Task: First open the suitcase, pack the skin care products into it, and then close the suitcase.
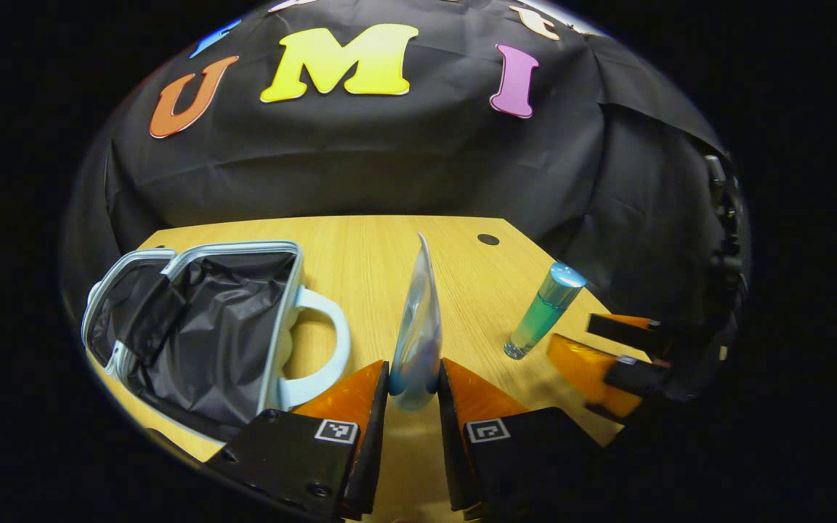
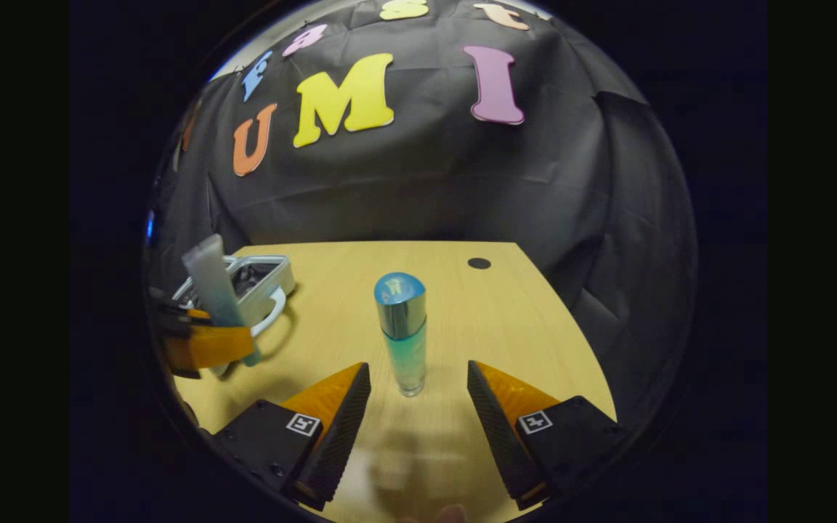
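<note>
Suitcase [image 1: 193,330] lies open on the wooden table [image 1: 389,254], its dark lining showing and its pale handle [image 1: 320,349] turned toward the left gripper [image 1: 413,381]. That gripper pinches a soft tube [image 1: 418,327] between both fingers, holding it up beside the suitcase. A bottle [image 2: 402,334] with a blue cap stands upright on the table, just ahead of the right gripper [image 2: 418,388], whose fingers are spread wide and seem not to touch it.

wooden table [image 2: 520,327], dark round hole [image 2: 479,264]
</note>
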A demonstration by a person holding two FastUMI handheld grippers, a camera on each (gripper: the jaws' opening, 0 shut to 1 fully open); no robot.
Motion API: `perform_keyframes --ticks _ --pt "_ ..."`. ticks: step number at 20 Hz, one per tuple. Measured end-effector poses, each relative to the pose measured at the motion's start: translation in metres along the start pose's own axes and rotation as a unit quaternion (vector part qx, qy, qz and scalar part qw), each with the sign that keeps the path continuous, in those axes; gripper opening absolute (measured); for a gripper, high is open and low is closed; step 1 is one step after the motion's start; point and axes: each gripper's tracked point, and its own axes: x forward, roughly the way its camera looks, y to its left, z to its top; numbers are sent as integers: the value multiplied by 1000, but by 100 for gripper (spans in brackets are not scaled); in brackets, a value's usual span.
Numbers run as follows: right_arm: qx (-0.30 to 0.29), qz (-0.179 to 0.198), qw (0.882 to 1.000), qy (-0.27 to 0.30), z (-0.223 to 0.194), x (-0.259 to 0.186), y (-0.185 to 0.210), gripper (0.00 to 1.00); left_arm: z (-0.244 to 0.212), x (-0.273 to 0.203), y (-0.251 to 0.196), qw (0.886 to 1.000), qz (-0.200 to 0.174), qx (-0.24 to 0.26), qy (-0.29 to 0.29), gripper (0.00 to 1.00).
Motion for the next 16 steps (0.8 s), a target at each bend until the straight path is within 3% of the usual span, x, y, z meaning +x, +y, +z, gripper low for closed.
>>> perform_keyframes --ticks 5,8,9,13,16 --pt "10 5 1000 9 11 42 19 80 17 -36 32 998 35 -39 -17 40" --pt "14 -8 999 33 -1 55 17 66 17 -48 51 997 54 -51 -19 40" --pt "17 -16 999 37 -2 60 13 69 16 -51 57 996 59 -57 -20 40" --pt "22 -36 998 52 -6 62 8 40 15 -61 85 995 76 -69 -19 40" --pt "25 -18 997 71 -11 58 18 34 20 -67 112 994 82 -69 -18 40"
